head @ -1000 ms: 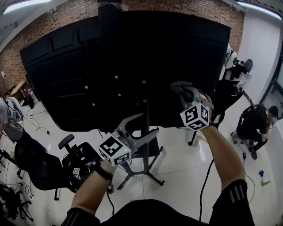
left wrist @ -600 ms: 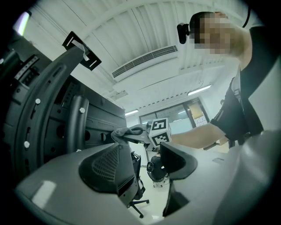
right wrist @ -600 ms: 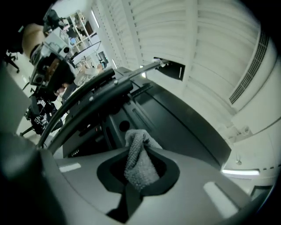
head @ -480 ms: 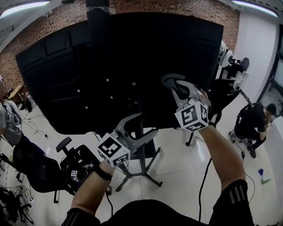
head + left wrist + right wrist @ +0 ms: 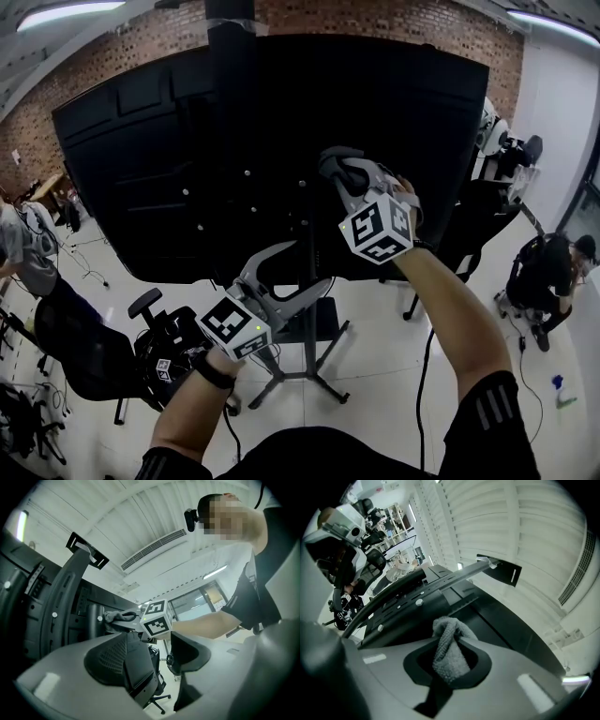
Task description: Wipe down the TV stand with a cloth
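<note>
The TV stand's black pole [image 5: 308, 281] rises from splayed legs [image 5: 298, 377] and carries a large black screen [image 5: 169, 159], seen from behind. My right gripper [image 5: 336, 167] is raised in front of the screen's back, just right of the pole, and is shut on a grey cloth [image 5: 345, 172]. In the right gripper view the cloth [image 5: 449, 644] bunches up between the jaws of that gripper [image 5: 448, 668], with the black mounting panel [image 5: 417, 597] close beyond it. My left gripper [image 5: 314, 265] hangs lower, beside the pole, open with nothing between the jaws of that gripper [image 5: 154, 660].
A black office chair [image 5: 155, 349] stands at the lower left beside the stand's legs. One person [image 5: 26, 251] is at the far left, another sits at the right [image 5: 553, 272]. A cable [image 5: 427, 394] trails across the white floor. A brick wall [image 5: 375, 17] lies behind.
My right gripper has moved left and upward with the cloth, closer to the pole and the screen's back. The left gripper has risen a little and stays open.
</note>
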The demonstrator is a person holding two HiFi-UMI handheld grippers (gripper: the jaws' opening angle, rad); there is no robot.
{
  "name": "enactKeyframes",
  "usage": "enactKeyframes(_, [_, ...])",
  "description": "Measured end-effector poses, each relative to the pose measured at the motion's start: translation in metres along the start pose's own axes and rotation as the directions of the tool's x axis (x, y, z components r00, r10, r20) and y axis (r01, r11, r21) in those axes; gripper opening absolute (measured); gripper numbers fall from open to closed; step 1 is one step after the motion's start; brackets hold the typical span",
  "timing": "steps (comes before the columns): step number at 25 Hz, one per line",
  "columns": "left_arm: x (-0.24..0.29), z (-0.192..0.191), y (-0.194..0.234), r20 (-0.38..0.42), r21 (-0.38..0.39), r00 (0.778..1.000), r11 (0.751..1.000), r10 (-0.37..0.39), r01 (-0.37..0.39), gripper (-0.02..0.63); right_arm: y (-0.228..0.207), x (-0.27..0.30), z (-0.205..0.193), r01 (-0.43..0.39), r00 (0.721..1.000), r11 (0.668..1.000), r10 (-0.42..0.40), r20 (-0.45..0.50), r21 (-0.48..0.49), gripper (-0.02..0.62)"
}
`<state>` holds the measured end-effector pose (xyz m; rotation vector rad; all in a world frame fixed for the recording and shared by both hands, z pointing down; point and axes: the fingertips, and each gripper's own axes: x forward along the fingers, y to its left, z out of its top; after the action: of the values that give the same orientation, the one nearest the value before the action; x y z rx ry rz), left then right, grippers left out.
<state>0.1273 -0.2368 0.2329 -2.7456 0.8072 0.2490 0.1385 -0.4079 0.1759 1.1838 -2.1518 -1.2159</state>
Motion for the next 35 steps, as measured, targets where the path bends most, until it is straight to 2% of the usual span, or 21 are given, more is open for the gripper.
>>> enactKeyframes(7, [-0.002,-0.007,0.003,-0.003,-0.018,1.0,1.0,0.006,-0.006,0.312,-0.019,-0.016,-0.027,0.05,0.998,0.998,-0.048,-0.031,0.046,0.02])
enactKeyframes(15, [0.015,-0.016,-0.003,0.011,-0.046,1.0,0.999,-0.028,0.028,0.313,-0.047,-0.049,-0.085,0.11,0.986,0.992,-0.103,-0.13,0.055,0.02])
enactKeyframes(24, [0.017,-0.027,-0.012,-0.001,-0.061,0.999,0.997,-0.044,0.044,0.313,-0.065,-0.073,-0.125,0.161,0.967,0.984,-0.141,-0.214,0.079,0.02])
enactKeyframes(28, [0.007,-0.024,-0.009,-0.01,-0.056,0.999,0.998,-0.033,0.033,0.313,-0.065,-0.082,-0.107,0.171,0.975,0.979,-0.152,-0.164,0.114,0.02])
enactKeyframes(35, [-0.037,-0.015,0.008,0.005,-0.042,1.0,0.999,0.014,-0.014,0.313,-0.027,-0.085,-0.027,0.107,0.994,0.987,-0.106,-0.014,0.123,0.02])
